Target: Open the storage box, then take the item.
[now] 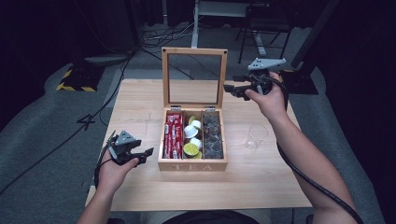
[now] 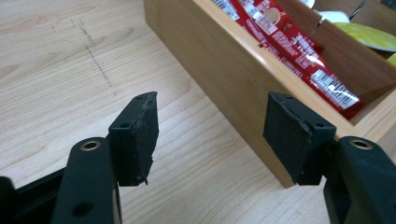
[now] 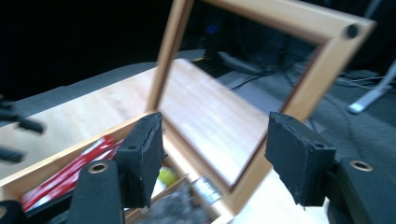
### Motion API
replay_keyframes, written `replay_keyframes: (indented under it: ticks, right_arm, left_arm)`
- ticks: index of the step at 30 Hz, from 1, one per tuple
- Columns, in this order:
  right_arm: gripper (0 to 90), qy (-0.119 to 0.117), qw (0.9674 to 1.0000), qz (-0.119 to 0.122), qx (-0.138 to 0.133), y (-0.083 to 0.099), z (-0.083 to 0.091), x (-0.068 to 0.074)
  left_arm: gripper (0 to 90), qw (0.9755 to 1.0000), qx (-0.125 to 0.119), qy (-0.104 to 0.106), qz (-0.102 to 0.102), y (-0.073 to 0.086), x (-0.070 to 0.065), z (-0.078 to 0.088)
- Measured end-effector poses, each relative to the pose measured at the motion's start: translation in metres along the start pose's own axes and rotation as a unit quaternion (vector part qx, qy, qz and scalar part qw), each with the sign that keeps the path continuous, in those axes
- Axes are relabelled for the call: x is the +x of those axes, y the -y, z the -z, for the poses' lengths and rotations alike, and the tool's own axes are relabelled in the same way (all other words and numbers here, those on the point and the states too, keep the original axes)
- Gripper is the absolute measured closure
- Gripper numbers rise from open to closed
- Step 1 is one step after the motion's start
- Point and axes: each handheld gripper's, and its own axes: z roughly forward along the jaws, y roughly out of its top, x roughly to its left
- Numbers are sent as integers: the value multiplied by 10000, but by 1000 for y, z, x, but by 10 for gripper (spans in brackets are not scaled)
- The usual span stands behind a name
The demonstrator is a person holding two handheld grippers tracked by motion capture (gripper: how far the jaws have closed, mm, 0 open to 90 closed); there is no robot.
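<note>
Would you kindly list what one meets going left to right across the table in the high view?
Left claw → red packets → yellow and white pods → dark tea bags → glass.

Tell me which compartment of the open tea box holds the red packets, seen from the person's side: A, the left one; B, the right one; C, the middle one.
A: the red packets fill the left compartment of the tea box, beside the middle one's round capsules.

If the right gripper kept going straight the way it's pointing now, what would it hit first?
Most likely the raised lid of the tea box: the open right gripper points at its frame and clear pane. Depth is unclear, so how soon is hard to say.
</note>
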Motion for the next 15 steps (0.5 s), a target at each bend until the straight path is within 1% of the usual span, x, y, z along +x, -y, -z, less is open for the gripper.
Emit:
replay_keyframes:
  ticks: [3,5,6,8,9,11,14,15]
  right_arm:
    - [378,-164,9998,-2,96,8,3,11]
    - [378,-295,9995,7,119,14,4,17]
    - [377,-333,9994,19,122,17,6,20]
    - [367,-395,9991,29,124,23,7,25]
    - [356,-417,9990,24,129,26,8,27]
    - [336,-424,9990,35,143,35,8,31]
    - [335,-486,9986,-15,196,48,6,36]
    - [336,-504,9985,-24,222,52,6,37]
  left_arm:
    - [365,10000,-20,5,21,0,-1,-1]
    - [367,10000,16,23,-34,0,-1,-2]
    - [366,10000,36,45,-27,0,-1,-2]
    - [366,9999,55,32,-88,0,-2,-2]
    - [365,9999,56,39,-84,0,-3,-1]
    - [363,9999,65,16,-134,1,-3,0]
    - [361,9998,115,20,-135,2,-4,1]
    - [360,9997,145,5,-174,2,-3,0]
